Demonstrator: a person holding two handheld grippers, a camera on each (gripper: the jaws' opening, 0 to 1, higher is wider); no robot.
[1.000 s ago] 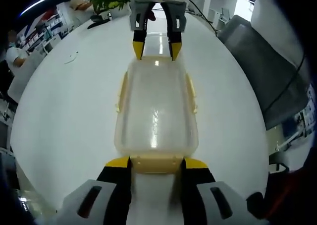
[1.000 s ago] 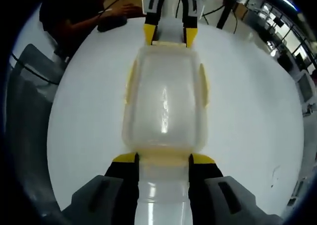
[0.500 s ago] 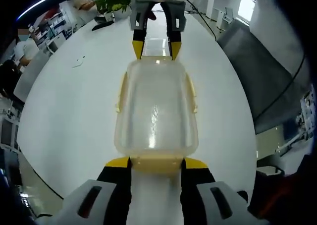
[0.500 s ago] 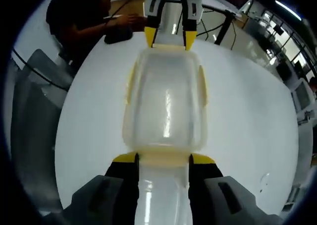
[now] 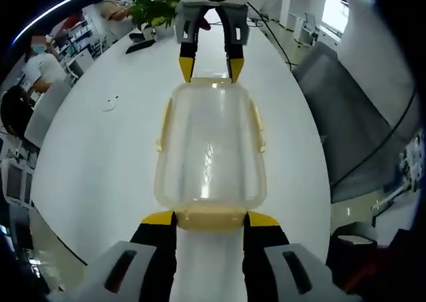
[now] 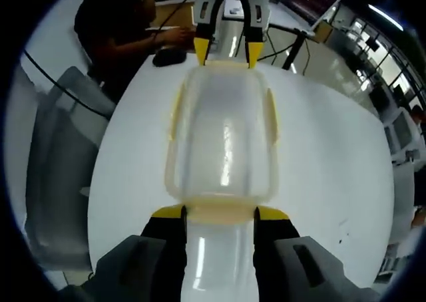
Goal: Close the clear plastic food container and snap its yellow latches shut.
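**Box held at both ends, lid on**

The clear plastic box (image 5: 210, 146) sits in the middle of the white counter (image 5: 93, 155). Its lid looks closed. The left claw (image 5: 210, 218) holds the yellow end latch (image 5: 210, 217) at 6 o'clock, jaws part open around it. The right claw (image 5: 212, 67) meets the far end at 12 o'clock, and I cannot tell if it grips. The side latches (image 5: 161, 126) at 9 and 3 o'clock may still need snapping. The box is smooth, shiny and long with round corners.
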